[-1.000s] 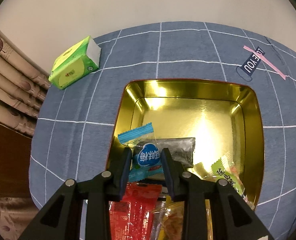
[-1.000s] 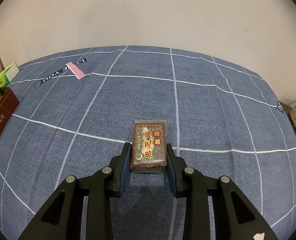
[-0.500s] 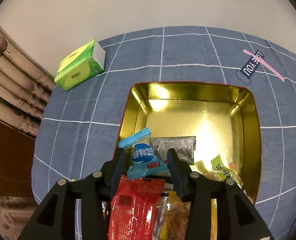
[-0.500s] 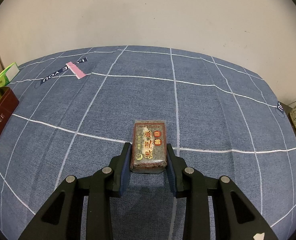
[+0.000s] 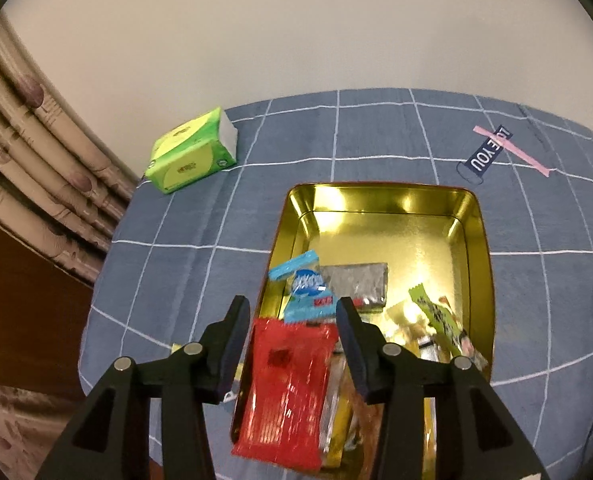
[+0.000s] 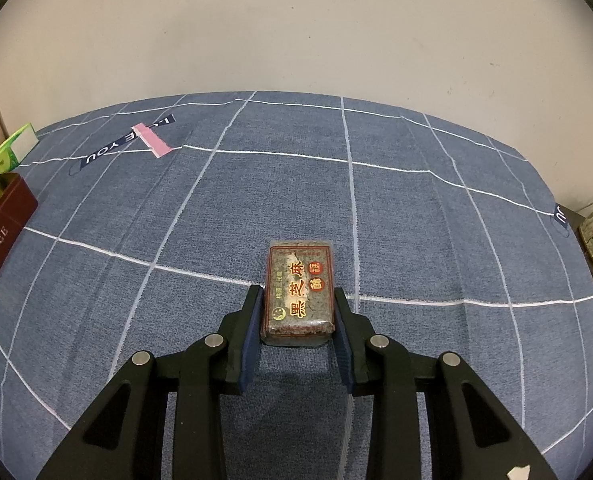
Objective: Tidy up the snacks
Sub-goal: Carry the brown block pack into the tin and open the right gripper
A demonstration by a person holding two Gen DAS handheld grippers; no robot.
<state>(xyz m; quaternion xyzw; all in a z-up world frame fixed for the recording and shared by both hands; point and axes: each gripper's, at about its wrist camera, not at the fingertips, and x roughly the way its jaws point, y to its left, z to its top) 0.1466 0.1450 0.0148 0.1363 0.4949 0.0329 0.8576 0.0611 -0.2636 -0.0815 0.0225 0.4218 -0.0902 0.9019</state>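
Low centre of the right view, the right gripper (image 6: 298, 312) pinches the sesame cake packet (image 6: 299, 291) lengthwise ahead, while the left gripper (image 5: 294, 322) hangs open, empty, above the gold tin (image 5: 478, 248) at that frame's centre.

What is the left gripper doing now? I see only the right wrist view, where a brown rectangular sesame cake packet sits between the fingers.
Observer: The left gripper is open and holds nothing, above a gold rectangular metal tin.
Operator: What is in that tin?
Observer: In its near half, a blue-and-white candy wrapper lies beside a grey foil packet.
Operator: Is there room for my brown sesame cake packet?
Observer: Probably yes; the far half of the tin shows only bare gold floor.
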